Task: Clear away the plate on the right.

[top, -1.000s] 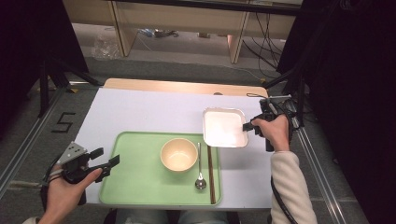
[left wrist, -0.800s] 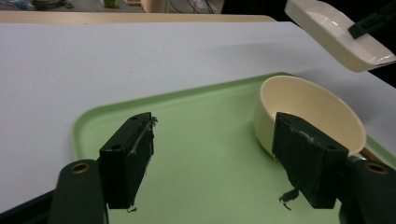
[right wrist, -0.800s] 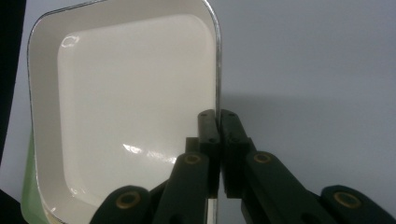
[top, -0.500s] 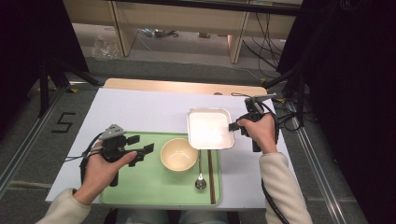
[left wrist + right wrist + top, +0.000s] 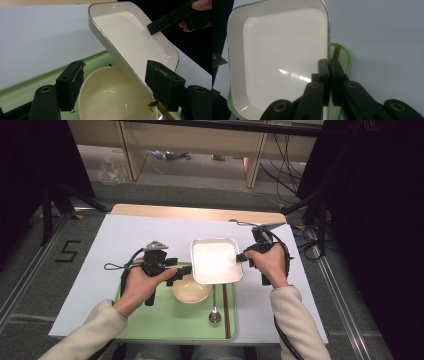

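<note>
So the square white dish [image 5: 216, 261] is up off the table now, pinched by its right rim in the right gripper [image 5: 241, 257], jaws pressed together on the edge; it hangs over the far right corner of the green tray [image 5: 165, 320], partly above the cream bowl [image 5: 191, 291]; a second ago it was sitting out on the white table [image 5: 125, 240] to the right of the tray, so it's been carried left toward the middle; my guess is it's headed for a spot on the tray, or a handover. The left gripper [image 5: 181, 271] has swung in from the table's left edge and now sits over the tray by the bowl; its jaws are spread with nothing squeezed, though they've just been easing closed a bit. The high view gives the layout, plus the spoon [image 5: 214, 312] and chopsticks [image 5: 226, 312] lying along the tray's right side. The left gripper view adds that the dish [image 5: 135, 42] is tilted and its near rim runs just in front of that gripper's right pad [image 5: 163, 87], with the bowl [image 5: 112, 97] between the pads below; I can't tell if the pad touches. The right gripper view shows the clamp on the rim close up [image 5: 329, 80].
</note>
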